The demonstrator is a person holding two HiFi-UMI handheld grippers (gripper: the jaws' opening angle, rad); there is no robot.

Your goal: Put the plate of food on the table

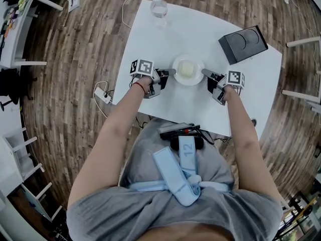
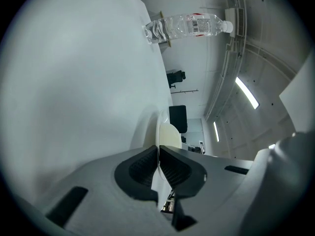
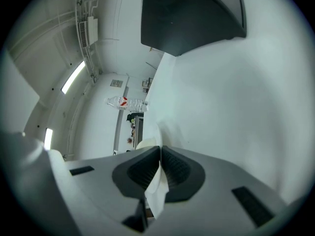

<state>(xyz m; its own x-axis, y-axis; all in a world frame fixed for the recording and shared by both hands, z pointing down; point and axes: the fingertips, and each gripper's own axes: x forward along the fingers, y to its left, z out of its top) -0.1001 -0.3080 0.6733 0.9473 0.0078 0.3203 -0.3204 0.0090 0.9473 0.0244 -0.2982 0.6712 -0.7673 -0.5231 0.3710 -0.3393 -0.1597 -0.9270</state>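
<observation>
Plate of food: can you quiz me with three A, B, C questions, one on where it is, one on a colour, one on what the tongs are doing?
1. Where is the round white plate?
A. On the wooden floor.
B. Over the white table, between both tongs.
C. On a black box.

2. What colour is the food on it?
A. Red.
B. Green.
C. Pale yellow.

3. What are the tongs doing?
A. Both shut on the plate's rim.
B. Both open.
C. One open.

1 B: left tongs and right tongs flank it above the table.
2 C: the block looks pale yellow.
3 A: each gripper view shows the rim pinched.
</observation>
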